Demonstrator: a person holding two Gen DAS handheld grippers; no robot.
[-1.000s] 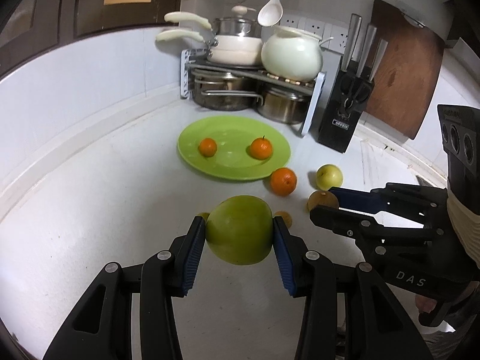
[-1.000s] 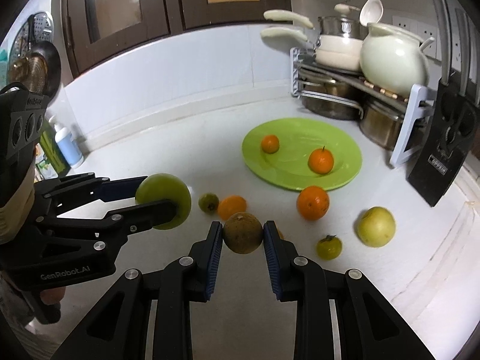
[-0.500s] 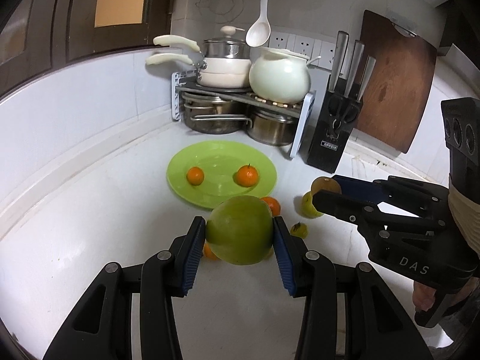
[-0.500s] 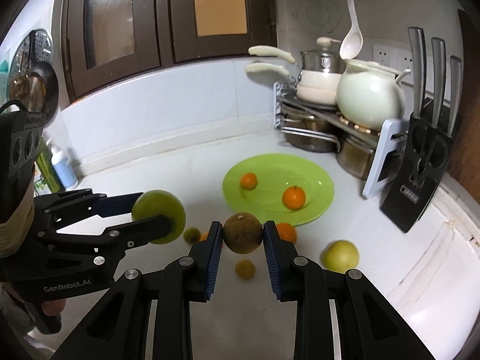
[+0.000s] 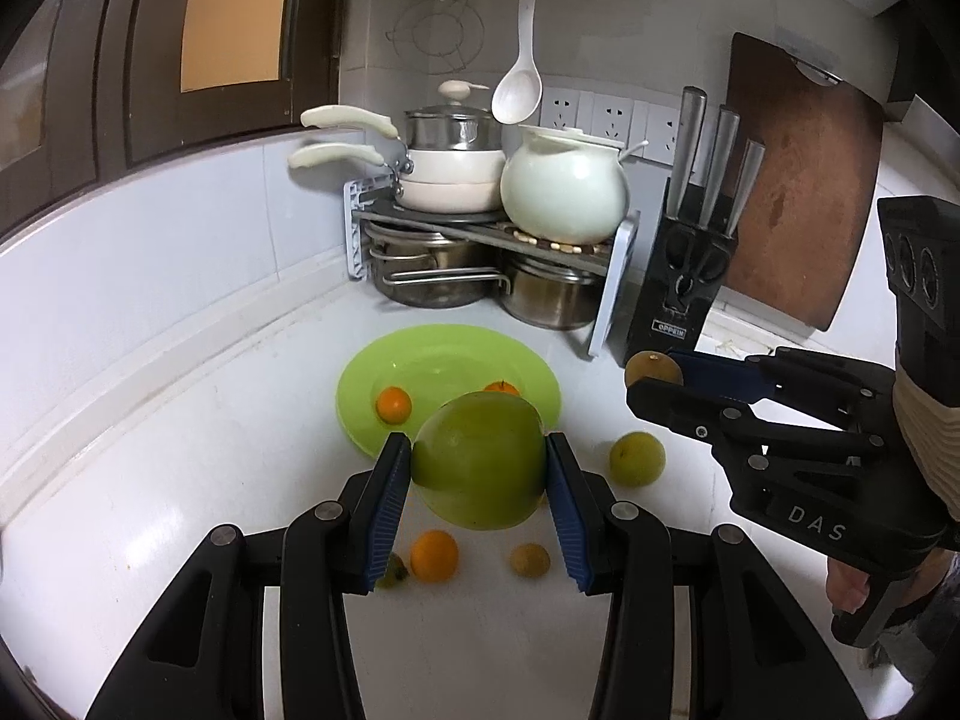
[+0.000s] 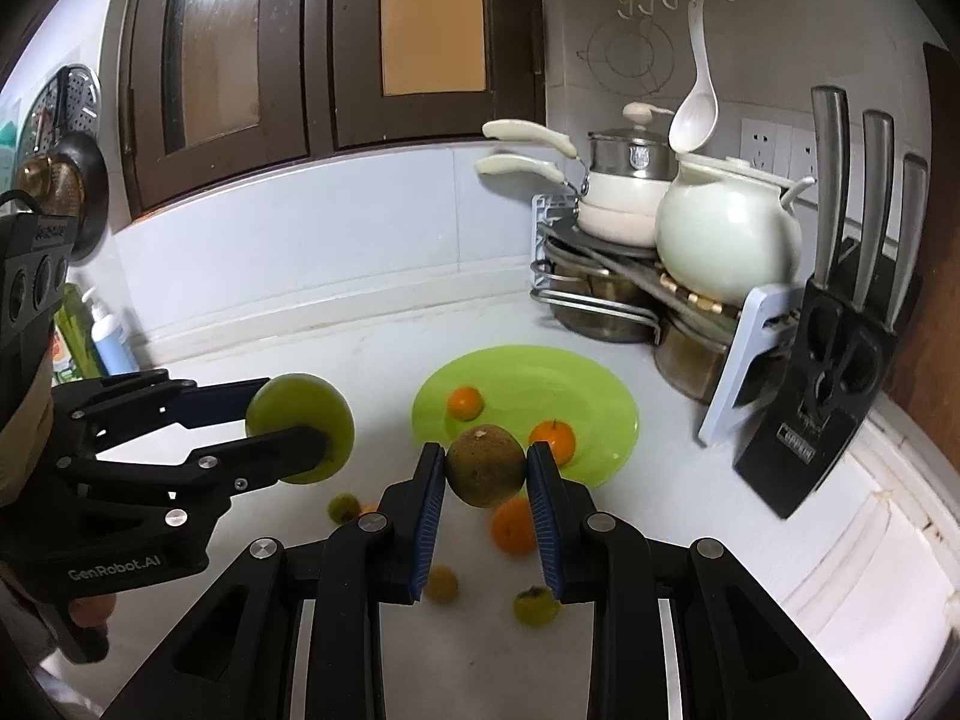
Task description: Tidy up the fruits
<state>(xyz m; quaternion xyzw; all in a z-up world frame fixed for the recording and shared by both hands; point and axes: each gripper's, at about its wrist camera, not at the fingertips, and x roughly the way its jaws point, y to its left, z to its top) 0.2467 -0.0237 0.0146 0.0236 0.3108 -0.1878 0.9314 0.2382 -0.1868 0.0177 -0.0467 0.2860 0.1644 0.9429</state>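
"OPPEIN" label on knife block (image 5: 682, 291)

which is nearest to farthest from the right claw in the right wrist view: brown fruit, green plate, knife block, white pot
1. brown fruit: gripped in the right claw.
2. green plate: on the counter just beyond the fruit.
3. knife block: further back, on the right.
4. white pot: on the rack by the back wall. The last two are close to call.
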